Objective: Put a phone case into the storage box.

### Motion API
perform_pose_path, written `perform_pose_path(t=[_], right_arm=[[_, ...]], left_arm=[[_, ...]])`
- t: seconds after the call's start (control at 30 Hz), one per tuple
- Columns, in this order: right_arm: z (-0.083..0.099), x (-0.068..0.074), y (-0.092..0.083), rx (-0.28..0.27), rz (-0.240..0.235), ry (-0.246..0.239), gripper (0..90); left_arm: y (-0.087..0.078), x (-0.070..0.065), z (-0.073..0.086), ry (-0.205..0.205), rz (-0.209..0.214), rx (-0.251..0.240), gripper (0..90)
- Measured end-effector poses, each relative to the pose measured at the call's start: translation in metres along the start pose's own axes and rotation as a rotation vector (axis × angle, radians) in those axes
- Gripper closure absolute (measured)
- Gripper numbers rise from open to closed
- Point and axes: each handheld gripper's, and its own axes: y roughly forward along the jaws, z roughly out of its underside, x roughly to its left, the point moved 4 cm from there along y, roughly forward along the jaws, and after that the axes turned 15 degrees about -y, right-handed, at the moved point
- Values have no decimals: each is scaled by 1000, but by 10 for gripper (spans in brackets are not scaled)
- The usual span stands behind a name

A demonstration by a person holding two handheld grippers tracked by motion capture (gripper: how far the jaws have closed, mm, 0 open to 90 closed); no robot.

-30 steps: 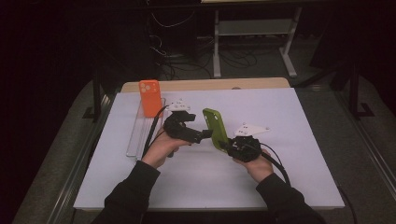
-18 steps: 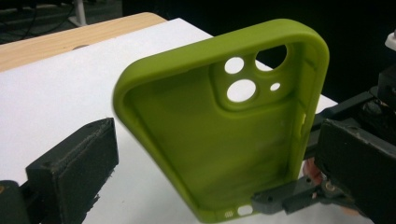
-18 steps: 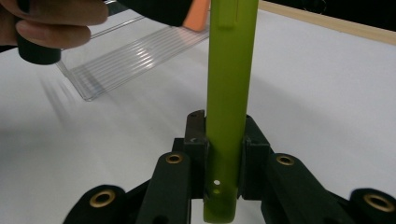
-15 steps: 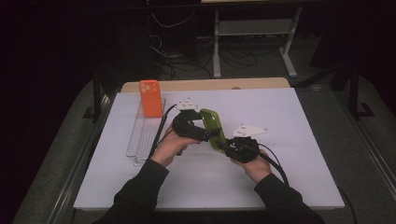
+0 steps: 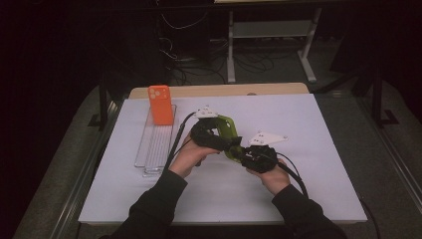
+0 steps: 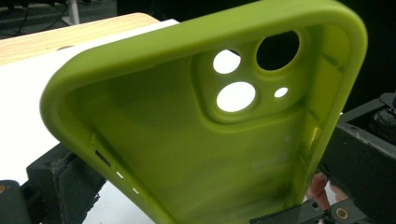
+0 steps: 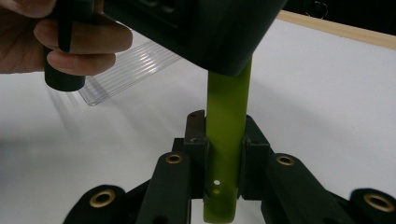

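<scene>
A green phone case (image 5: 227,130) hangs above the white table, held edge-on by my right gripper (image 5: 244,152), which is shut on its lower end. In the right gripper view, both black jaws of my right gripper (image 7: 226,144) clamp the green phone case (image 7: 226,107) at its thin edge. My left gripper (image 5: 211,133) has come over the case's upper part. In the left gripper view the hollow inside of the green phone case (image 6: 187,140), with its camera holes, sits between the jaws of my left gripper (image 6: 205,168). They stand wide at either long edge.
An orange phone case (image 5: 160,104) stands upright at the far end of a clear ribbed tray (image 5: 155,147) to the left. The white table sheet (image 5: 318,164) spreads to the right, with a wooden edge (image 5: 219,91) behind it.
My left gripper has moved right, from beside the green case to around its upper part. The right gripper and the case have stayed in place.
</scene>
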Motion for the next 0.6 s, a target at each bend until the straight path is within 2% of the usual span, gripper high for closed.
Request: perform_pose_path(t=[0.17,0.33,0.6], right_arm=[[0,0,0,8,6,-5,756],[0,2,1,11,5,-9,755],[0,3,3,20,4,-12,756]], left_arm=[[0,0,0,-5,-5,-8,33],[-1,0,0,-33,-10,-32,89],[-2,3,1,-49,-7,-30,108]])
